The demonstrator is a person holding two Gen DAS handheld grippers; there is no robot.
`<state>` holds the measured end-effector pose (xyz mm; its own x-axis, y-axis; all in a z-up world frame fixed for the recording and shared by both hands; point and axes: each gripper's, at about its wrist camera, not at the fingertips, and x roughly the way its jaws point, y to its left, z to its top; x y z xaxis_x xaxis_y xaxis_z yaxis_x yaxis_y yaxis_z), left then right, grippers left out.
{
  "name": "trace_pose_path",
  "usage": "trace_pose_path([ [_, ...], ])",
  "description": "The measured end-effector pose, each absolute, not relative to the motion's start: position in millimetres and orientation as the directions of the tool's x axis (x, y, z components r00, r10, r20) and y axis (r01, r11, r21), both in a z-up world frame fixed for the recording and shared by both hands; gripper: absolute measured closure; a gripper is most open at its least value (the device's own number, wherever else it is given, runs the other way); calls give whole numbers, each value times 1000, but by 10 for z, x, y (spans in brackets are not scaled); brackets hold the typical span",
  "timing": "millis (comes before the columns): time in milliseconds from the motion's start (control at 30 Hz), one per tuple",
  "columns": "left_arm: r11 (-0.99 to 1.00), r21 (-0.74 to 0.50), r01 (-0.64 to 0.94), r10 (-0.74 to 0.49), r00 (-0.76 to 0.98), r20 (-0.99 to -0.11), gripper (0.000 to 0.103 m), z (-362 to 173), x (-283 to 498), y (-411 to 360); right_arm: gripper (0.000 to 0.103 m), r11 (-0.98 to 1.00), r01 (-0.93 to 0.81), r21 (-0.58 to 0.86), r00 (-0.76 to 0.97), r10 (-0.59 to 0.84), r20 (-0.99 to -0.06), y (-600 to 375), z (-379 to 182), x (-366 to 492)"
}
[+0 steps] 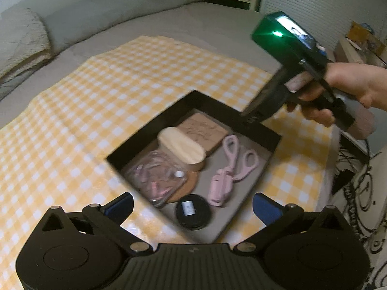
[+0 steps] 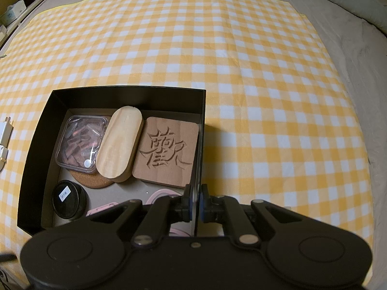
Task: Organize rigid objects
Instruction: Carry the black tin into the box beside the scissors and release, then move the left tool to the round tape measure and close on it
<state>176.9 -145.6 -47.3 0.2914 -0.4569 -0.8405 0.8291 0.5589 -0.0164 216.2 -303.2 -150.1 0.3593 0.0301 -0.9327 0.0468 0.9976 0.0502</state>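
Left gripper (image 1: 193,205) fingers spread wide, empty; right gripper (image 2: 196,201) fingers pinch the box (image 2: 202,111) wall

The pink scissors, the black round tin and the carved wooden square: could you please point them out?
pink scissors (image 1: 249,163), left wrist view, finger loop.
black round tin (image 2: 69,199), right wrist view, lid.
carved wooden square (image 2: 167,151), right wrist view, carved face.

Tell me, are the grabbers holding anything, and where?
The right gripper pinches the black cardboard box by its thin side wall. The left gripper is wide open, holding nothing.
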Motion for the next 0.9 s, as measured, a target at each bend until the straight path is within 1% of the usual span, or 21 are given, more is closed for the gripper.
trace_pose_path([
  [300,690,-12,723,-416,383,-825,0,-439,2031,-940,97,998,48,51,360,30,-932,-3026,-1510,2157],
  [533,784,11,621,-325,426,-844,0,-536,2281,-495,97,999,39,37,362,21,-932,-3013,-1519,2156],
  [767,826,37,562,-214,374,-902,0,-763,2415,-193,97,999,30,32,373,19,-928,-2987,-1518,2157],
  [900,830,44,557,-176,337,-925,0,-878,2407,-76,97,998,52,46,395,22,-919,-3045,-1486,2134],
])
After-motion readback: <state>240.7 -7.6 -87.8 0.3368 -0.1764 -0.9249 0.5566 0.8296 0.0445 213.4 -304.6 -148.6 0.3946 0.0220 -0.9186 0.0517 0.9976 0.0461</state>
